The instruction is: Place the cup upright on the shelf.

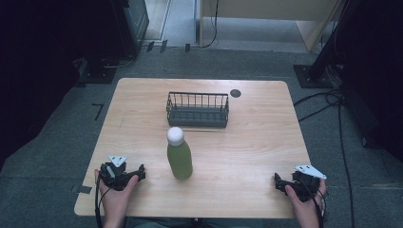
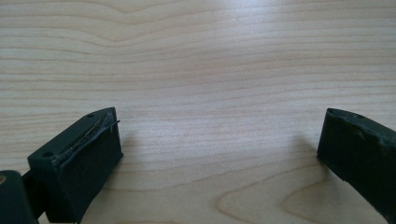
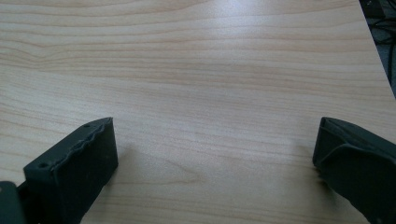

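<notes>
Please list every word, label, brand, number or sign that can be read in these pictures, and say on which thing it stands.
There is no text to read.
Green bottle with white cap: no label shows.
Wire basket: no writing.
Wooden table: bare wood grain, no marks.

- Left gripper [image 1: 141, 172]: black, blocky body with a pale grey three-cornered plate on top and a thin black cable trailing off it.
- Right gripper [image 1: 277, 182]: the same black build, with its own pale grey three-cornered plate and black cable.
- Jaws, seen close in the gripper views: matte black rectangular blocks with flat pads, rough worn top edges and small round screw holes.
- Forearms: bare, no sleeves or gloves to be seen.
</notes>
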Demonstrator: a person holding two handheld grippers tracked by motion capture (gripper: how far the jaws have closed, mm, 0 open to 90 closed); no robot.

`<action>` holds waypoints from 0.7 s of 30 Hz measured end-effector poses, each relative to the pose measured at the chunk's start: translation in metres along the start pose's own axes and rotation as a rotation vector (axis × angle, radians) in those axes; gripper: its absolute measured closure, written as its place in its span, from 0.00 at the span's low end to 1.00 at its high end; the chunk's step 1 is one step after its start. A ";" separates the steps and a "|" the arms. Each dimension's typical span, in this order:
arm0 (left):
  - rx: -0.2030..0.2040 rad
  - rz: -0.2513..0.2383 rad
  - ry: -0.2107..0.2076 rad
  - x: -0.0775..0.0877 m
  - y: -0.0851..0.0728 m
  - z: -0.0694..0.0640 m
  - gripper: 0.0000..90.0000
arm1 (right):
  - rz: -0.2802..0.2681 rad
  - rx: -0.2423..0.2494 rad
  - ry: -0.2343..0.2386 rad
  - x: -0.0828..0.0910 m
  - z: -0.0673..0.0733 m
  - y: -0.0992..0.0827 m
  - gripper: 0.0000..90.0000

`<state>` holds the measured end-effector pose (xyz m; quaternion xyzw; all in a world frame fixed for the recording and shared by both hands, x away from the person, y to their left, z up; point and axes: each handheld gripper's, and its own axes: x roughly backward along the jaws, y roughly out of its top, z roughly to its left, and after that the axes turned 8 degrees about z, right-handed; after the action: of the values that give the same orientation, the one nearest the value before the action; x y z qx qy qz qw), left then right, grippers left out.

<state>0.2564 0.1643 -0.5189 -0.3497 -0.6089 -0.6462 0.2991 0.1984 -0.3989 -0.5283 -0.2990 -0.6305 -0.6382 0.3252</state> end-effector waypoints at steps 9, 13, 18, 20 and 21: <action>-0.035 -0.017 0.002 0.005 -0.003 -0.010 0.00 | 0.000 0.000 0.000 0.000 0.000 0.000 0.00; -0.043 -0.024 0.004 0.006 -0.005 -0.013 0.00 | 0.000 0.000 0.000 0.000 0.000 0.000 0.00; -0.062 -0.041 -0.013 0.010 -0.006 -0.019 0.00 | 0.000 0.000 0.000 0.000 0.000 0.000 0.00; -0.068 -0.048 -0.017 0.011 -0.006 -0.021 0.00 | 0.000 0.000 0.000 0.000 0.000 0.000 0.00; -0.077 -0.049 -0.021 0.012 -0.007 -0.022 0.00 | 0.000 0.000 0.001 0.000 0.000 0.000 0.00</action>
<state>0.2417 0.1432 -0.5130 -0.3527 -0.5950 -0.6726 0.2631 0.1984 -0.3989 -0.5283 -0.2987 -0.6305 -0.6383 0.3253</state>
